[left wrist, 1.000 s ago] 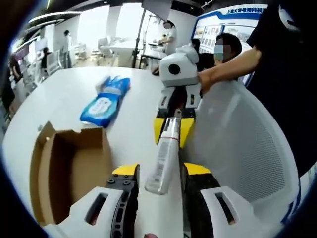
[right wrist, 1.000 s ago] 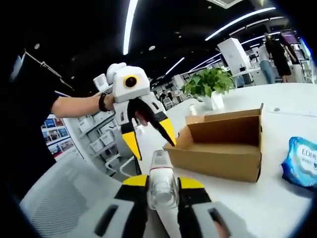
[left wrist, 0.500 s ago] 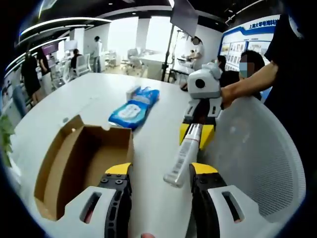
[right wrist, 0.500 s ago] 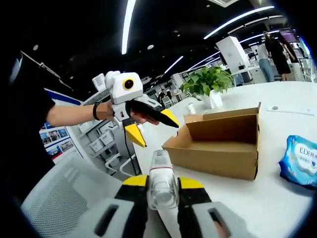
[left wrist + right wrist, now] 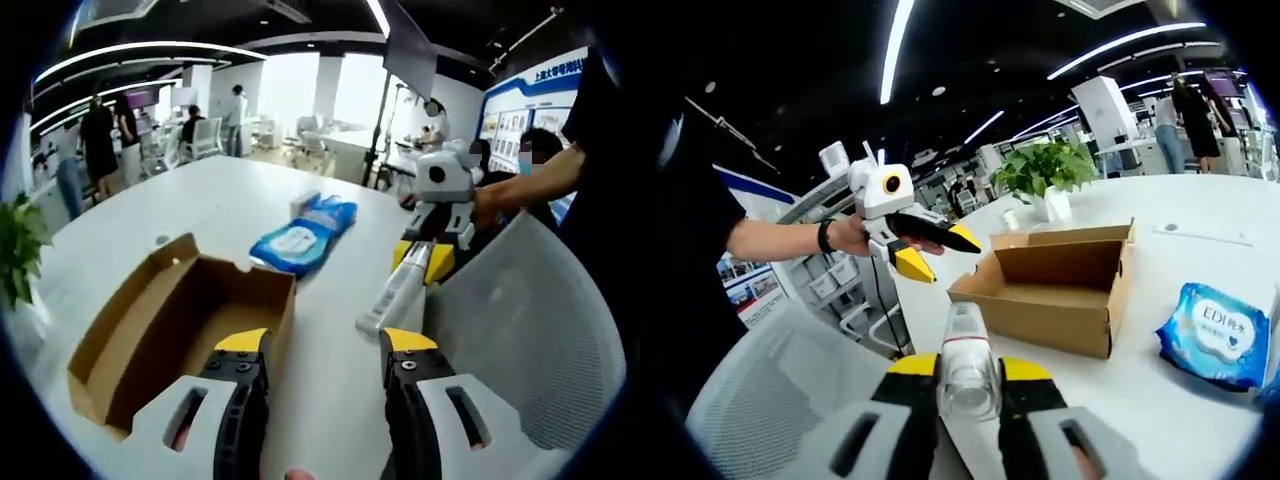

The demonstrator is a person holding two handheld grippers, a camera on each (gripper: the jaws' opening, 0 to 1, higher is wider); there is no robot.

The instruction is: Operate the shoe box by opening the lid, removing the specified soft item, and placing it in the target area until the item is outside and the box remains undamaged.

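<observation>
The soft tube (image 5: 965, 365), pale and squeezable, is out of the box and pinched between the fingers of the right gripper (image 5: 967, 385); in the left gripper view we see that same tube (image 5: 397, 290) held out over the desk (image 5: 200, 205), just off the box's near corner. The shoe box (image 5: 175, 330) sits open on the desk, cardboard flaps up, interior bare as far as we can see, walls looking sound. Beyond it lies a blue wipes pack (image 5: 303, 236), apart from the box. The left gripper (image 5: 325, 375) has its fingers spread wide and holds nothing; in the right gripper view it (image 5: 930, 250) hangs off to the side, clear of the box.

We judge lid-opening and removal done; the step in hand is the carry to the target area. Which spot counts as target we cannot tell. Next move calls for lowering the tube onto bare desk clear of box and wipes, then easing the fingers apart. A potted plant (image 5: 1045, 170) stands past the box; a white mesh chair (image 5: 520, 330) is beside the desk.
</observation>
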